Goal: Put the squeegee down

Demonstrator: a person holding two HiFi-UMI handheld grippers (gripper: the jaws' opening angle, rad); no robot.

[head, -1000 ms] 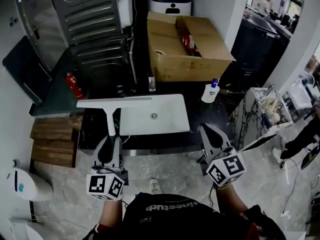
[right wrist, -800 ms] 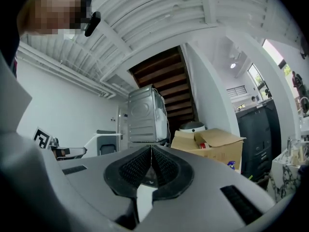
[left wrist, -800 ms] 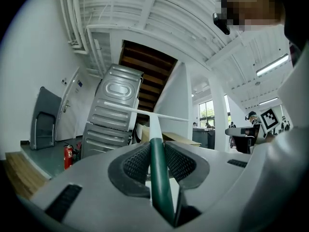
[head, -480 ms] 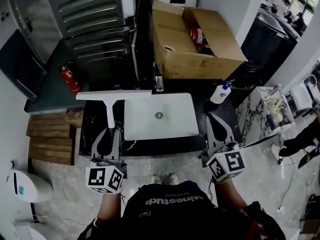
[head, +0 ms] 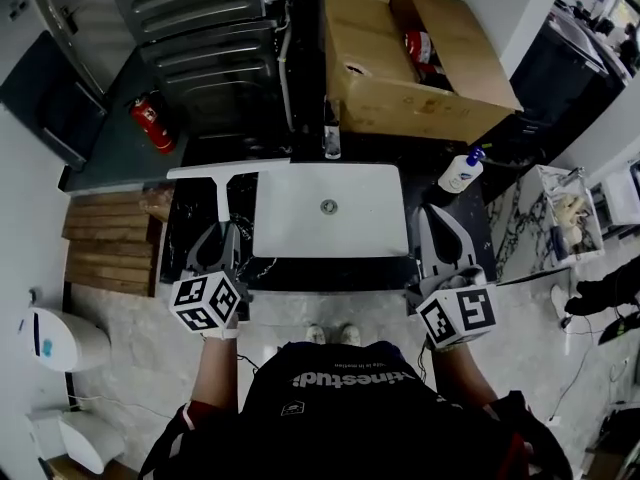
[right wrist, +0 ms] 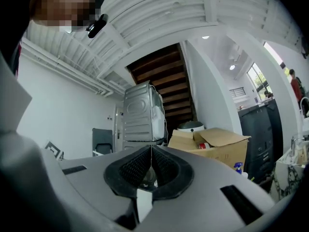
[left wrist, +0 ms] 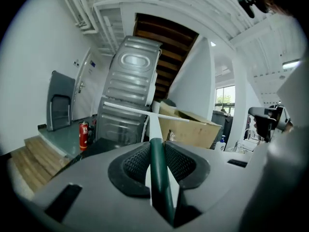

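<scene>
The squeegee has a long white blade (head: 228, 169) and a dark green handle (left wrist: 158, 170). My left gripper (head: 222, 232) is shut on that handle, and the blade hangs crosswise just past the far left corner of the white basin (head: 372, 230), over the black counter (head: 190, 230). In the left gripper view the blade (left wrist: 130, 109) runs slantwise beyond the left gripper (left wrist: 155, 148). My right gripper (head: 438, 214) hovers over the counter to the right of the basin. The right gripper (right wrist: 151, 152) has its jaws together with nothing between them.
An open cardboard box (head: 400, 98) stands behind the basin, with a faucet (head: 331, 138) in front of it. A soap bottle (head: 462, 173) is at the back right. A red fire extinguisher (head: 150, 123), a ribbed metal appliance (head: 205, 28) and wooden steps (head: 105, 248) lie to the left.
My left gripper has carried the squeegee forward and lower, toward the counter left of the basin. The right gripper has come forward beside the basin's right edge.
</scene>
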